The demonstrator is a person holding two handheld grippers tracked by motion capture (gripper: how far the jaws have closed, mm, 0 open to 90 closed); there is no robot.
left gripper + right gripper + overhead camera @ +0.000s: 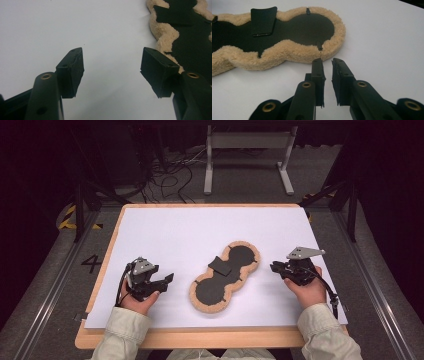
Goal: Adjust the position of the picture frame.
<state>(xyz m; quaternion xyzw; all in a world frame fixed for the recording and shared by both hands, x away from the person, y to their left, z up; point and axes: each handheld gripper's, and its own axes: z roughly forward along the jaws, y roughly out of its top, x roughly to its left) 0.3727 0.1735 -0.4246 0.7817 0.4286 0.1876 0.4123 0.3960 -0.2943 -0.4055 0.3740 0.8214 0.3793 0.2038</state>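
White table sheet (165, 230) bears the fleece-edged pad (226, 276) midway between your grippers: left gripper (161, 281) spread wide, right gripper (327, 65) nearly closed and empty, so approach its rim next.

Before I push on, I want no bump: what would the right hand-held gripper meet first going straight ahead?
Probably the fleecy rim of the fleece-edged pad, just beyond the right hand-held gripper; its nearly closed jaws hold nothing, though depth is hard to judge.

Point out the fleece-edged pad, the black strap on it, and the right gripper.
fleece-edged pad (201, 306): high view, tan fleece rim at the near end.
black strap (262, 20): right gripper view, middle of the flap.
right gripper (328, 66): right gripper view, between the fingertips.
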